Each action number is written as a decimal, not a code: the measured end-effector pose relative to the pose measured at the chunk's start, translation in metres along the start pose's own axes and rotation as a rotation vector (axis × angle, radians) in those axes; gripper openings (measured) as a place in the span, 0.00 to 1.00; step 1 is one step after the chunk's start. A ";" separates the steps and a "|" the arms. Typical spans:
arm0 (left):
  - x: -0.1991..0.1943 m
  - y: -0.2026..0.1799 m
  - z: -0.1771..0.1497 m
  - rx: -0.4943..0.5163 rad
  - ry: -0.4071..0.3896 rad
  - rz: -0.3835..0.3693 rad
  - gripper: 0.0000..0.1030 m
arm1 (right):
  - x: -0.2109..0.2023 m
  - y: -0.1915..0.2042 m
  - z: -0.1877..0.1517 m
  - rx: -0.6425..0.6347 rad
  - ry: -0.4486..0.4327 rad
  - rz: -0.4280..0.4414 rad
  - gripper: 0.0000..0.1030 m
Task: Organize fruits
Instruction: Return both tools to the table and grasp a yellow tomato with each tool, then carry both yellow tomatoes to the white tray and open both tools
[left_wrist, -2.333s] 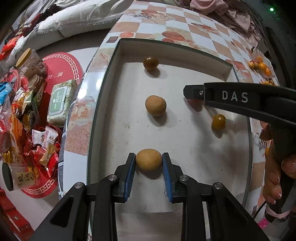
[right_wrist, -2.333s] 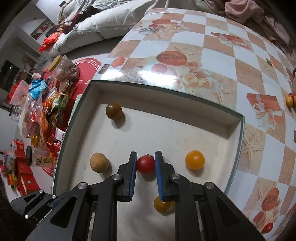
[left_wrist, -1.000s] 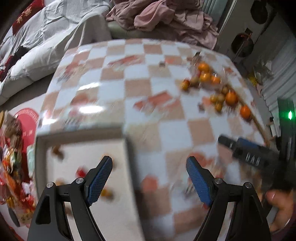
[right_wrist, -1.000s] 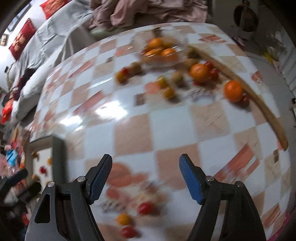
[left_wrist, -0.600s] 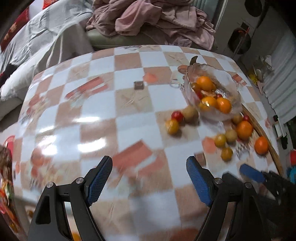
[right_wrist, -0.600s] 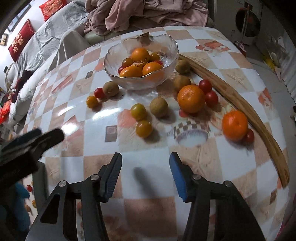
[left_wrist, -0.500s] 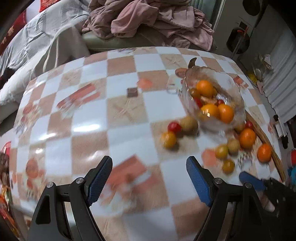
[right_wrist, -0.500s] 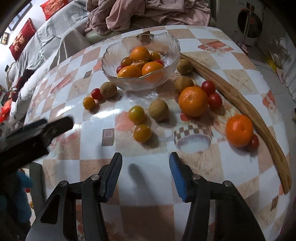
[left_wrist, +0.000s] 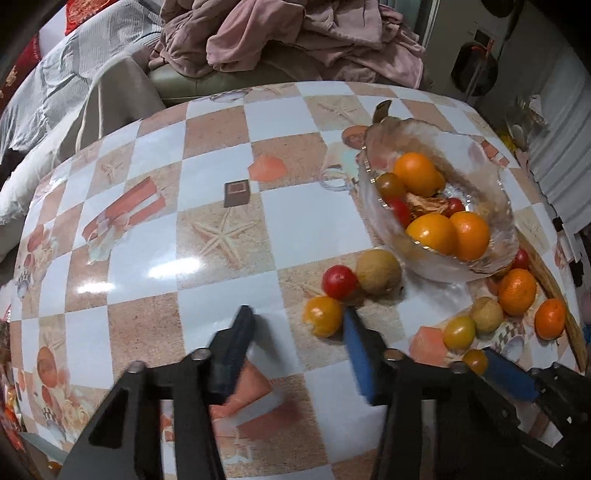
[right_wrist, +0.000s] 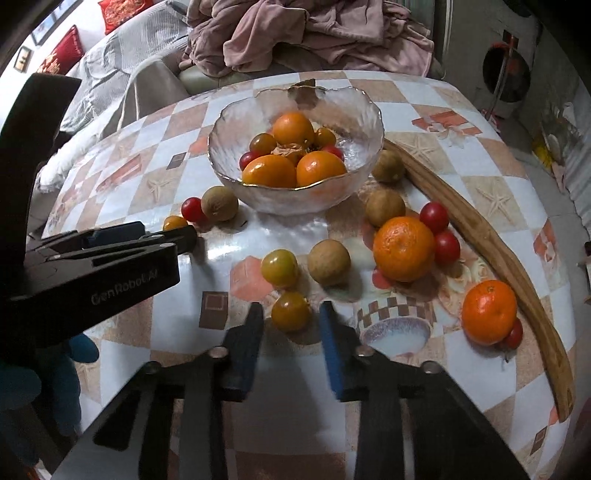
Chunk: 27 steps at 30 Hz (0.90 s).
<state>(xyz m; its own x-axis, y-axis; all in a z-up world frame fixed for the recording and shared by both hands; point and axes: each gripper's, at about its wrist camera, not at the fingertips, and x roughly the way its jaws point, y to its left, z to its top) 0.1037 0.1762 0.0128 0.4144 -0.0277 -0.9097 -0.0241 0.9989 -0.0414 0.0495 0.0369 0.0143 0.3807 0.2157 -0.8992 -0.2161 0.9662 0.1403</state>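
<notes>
A glass bowl (right_wrist: 364, 99) with oranges and small tomatoes stands on the checked table; it also shows in the left wrist view (left_wrist: 502, 229). Loose fruit lies around it. My right gripper (right_wrist: 290, 321) is open, its jaws on either side of a small yellow-orange tomato (right_wrist: 290, 311), not touching it. My left gripper (left_wrist: 297, 332) is open and empty; a yellow tomato (left_wrist: 322, 315), a red tomato (left_wrist: 339, 281) and a brown longan (left_wrist: 378, 270) lie just ahead of its right finger. In the right wrist view the left gripper (right_wrist: 162, 232) enters from the left.
Two mandarins (right_wrist: 403, 248) (right_wrist: 488, 311), more longans (right_wrist: 328, 262) and red tomatoes (right_wrist: 446, 246) lie right of the bowl. A curved wooden strip (right_wrist: 491, 243) runs along the right. Pink clothes (right_wrist: 314, 33) lie on a sofa behind the table.
Both grippers let go of their fruit in the tray and swung over to the bowl. Both have since narrowed their opening and come closer to the loose fruit.
</notes>
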 end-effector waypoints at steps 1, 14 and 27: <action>0.000 -0.001 0.000 0.002 -0.002 -0.008 0.34 | 0.000 -0.001 0.000 0.002 0.001 0.003 0.23; -0.037 -0.003 -0.025 0.007 -0.017 -0.103 0.21 | -0.023 -0.015 -0.021 0.069 0.032 0.071 0.23; -0.093 0.016 -0.101 -0.010 0.034 -0.130 0.21 | -0.048 -0.005 -0.058 0.072 0.092 0.080 0.23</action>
<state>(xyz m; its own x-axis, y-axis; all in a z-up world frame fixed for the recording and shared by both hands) -0.0273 0.1907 0.0551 0.3834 -0.1583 -0.9099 0.0188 0.9863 -0.1637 -0.0196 0.0135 0.0328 0.2806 0.2818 -0.9175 -0.1756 0.9549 0.2395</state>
